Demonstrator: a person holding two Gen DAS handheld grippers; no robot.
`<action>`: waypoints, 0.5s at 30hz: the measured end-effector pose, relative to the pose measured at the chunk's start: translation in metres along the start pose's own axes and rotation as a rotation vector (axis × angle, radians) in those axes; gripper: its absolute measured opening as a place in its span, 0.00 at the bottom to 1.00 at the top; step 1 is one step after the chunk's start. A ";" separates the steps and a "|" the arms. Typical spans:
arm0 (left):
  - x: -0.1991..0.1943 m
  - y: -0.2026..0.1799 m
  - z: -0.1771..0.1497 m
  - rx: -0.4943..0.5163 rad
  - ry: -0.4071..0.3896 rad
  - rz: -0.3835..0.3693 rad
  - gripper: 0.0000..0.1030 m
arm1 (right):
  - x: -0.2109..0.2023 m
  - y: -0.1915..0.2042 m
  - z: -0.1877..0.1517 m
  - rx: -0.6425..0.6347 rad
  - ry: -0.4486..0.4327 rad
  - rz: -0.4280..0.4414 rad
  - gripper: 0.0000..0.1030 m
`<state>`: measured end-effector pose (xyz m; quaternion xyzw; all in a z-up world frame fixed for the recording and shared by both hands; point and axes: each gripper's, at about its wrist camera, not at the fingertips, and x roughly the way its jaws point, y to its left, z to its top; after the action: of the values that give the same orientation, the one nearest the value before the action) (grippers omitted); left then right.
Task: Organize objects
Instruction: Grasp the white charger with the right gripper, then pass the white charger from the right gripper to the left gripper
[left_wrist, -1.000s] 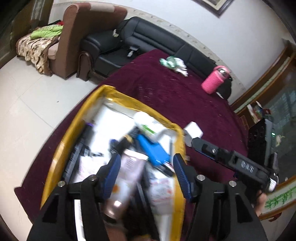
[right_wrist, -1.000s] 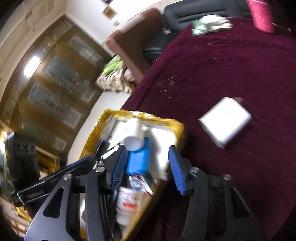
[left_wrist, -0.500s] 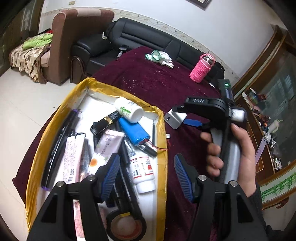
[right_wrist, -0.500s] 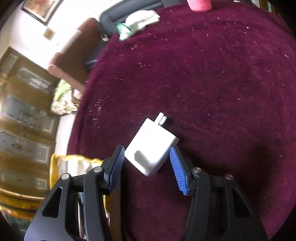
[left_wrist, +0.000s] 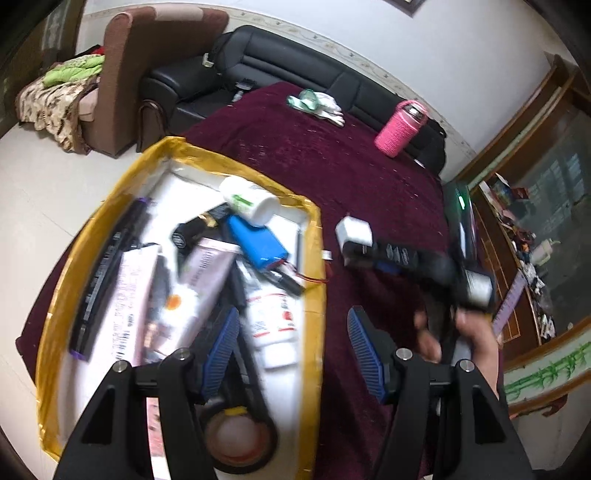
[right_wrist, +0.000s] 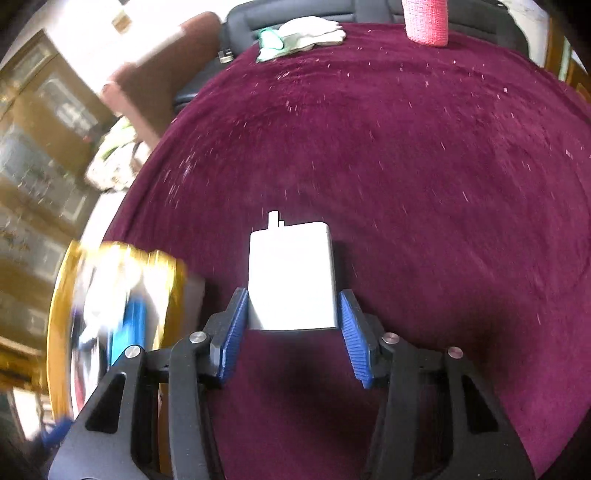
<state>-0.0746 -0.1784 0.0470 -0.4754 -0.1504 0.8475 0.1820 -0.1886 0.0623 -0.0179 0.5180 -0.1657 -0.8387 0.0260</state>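
Observation:
A white wall charger (right_wrist: 291, 273) lies flat on the maroon tablecloth (right_wrist: 424, 177), prongs pointing away. My right gripper (right_wrist: 291, 299) straddles its near end. The jaws are closing, with a blue pad close against each side, and the charger still rests on the cloth. In the left wrist view the charger (left_wrist: 352, 230) sits just right of the yellow-rimmed tray (left_wrist: 317, 258), with the right gripper (left_wrist: 369, 251) reaching onto it. My left gripper (left_wrist: 293, 317) hangs open over the tray's right rim with nothing between its fingers.
The tray holds a blue battery pack (left_wrist: 255, 245), a white bottle (left_wrist: 251, 201), tubes and a tape roll (left_wrist: 240, 443). A pink bottle (left_wrist: 400, 127) and gloves (left_wrist: 317, 105) lie at the table's far side. A black sofa (left_wrist: 280, 70) and a brown armchair (left_wrist: 122, 74) stand beyond.
My right gripper swung from over the tray to the charger, dropped, and now has it between its pads. The left gripper drew back, so more of the tray shows.

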 end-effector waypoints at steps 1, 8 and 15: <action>0.000 -0.004 0.000 -0.002 0.006 -0.013 0.59 | -0.006 -0.005 -0.010 -0.017 0.005 0.021 0.48; 0.023 -0.050 -0.021 0.022 0.103 -0.118 0.59 | -0.061 -0.042 -0.107 -0.122 0.042 0.136 0.48; 0.057 -0.083 -0.048 0.002 0.242 -0.181 0.60 | -0.084 -0.058 -0.151 -0.171 0.028 0.141 0.49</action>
<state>-0.0471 -0.0753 0.0152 -0.5584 -0.1687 0.7643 0.2751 -0.0098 0.0973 -0.0255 0.5126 -0.1294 -0.8386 0.1312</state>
